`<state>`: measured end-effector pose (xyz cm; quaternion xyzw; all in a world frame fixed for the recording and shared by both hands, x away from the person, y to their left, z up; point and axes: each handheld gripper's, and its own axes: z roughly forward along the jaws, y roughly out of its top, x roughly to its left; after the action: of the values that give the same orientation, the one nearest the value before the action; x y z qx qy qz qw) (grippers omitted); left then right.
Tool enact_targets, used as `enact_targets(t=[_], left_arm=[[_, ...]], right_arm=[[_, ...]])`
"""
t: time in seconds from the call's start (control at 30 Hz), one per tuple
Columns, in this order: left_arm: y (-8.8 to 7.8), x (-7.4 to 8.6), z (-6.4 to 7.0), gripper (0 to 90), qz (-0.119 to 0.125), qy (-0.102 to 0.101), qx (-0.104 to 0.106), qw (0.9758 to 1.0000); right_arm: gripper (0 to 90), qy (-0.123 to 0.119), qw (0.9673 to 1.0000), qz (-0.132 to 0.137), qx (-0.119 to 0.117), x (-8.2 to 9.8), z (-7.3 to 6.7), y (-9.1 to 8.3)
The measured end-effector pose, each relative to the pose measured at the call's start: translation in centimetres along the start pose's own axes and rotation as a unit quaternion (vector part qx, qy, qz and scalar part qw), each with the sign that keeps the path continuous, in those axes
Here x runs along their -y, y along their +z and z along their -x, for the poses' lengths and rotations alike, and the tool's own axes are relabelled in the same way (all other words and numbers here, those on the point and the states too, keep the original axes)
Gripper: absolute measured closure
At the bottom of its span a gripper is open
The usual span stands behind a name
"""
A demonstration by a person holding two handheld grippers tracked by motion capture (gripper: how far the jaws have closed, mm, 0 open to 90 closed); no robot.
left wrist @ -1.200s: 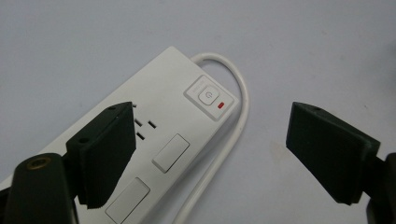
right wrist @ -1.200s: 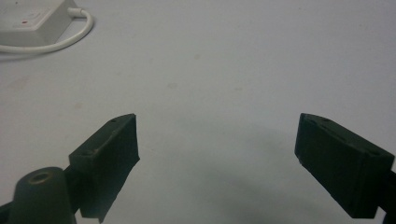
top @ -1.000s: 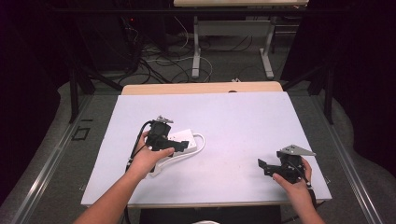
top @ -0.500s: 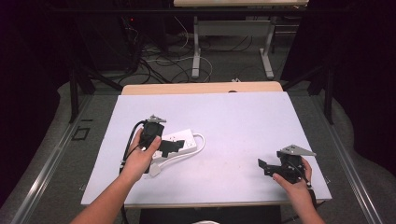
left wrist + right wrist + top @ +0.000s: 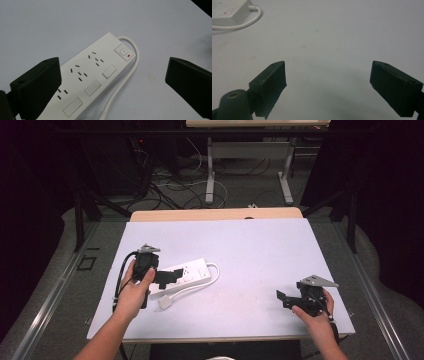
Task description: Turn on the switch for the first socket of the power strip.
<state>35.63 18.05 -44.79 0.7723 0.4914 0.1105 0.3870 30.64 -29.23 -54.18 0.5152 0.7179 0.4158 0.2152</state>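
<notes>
A white power strip lies flat on the left half of the white table. Its cord loops round its right end and runs back to a white plug near the front. My left gripper points right along the strip, open, its fingers over the strip's near end. In the left gripper view the strip lies between the widely parted jaws of the left gripper, with a switch and red light at its far end. My right gripper hovers open at the front right; the right gripper holds nothing.
A wooden edge borders the table's far side. Beyond it stand metal desk legs and tangled floor cables. The strip's end shows at the top left of the right gripper view.
My left hand has drawn back to the left and turned, so its gripper now points right along the strip. The right hand has stayed put.
</notes>
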Motion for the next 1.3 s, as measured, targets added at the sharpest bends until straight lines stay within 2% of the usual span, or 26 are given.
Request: enact_targets(t=[0.2, 0.4, 0.5, 0.77, 1.3], left_arm=[[-1.1, 0.8, -1.2, 0.3, 0.008, -0.018, -0.017, 0.9997], [-2.1, 1.7, -2.5, 0.4, 0.017, -0.037, -0.026, 0.9988], [-2.5, 2.1, -3.1, 0.4, 0.029, -0.04, -0.039, 0.998], [-3.4, 3.8, -4.7, 0.6, 0.046, -0.071, -0.045, 0.9954], [-3.4, 7.0, -6.5, 0.6, 0.059, -0.081, -0.058, 0.9933]], right_arm=[[12.9, 0.002, 1.0, 0.0, 0.0, 0.0, 0.0, 0.0], [12.9, 0.003, 1.0, 0.0, -0.001, 0.0, 0.0, 0.0], [12.9, 0.003, 1.0, 0.001, 0.001, 0.0, 0.0, 0.0], [12.9, 0.002, 1.0, 0.0, 0.001, 0.0, 0.0, 0.0], [12.4, 0.007, 1.0, 0.0, 0.003, 0.0, 0.1, -0.2]])
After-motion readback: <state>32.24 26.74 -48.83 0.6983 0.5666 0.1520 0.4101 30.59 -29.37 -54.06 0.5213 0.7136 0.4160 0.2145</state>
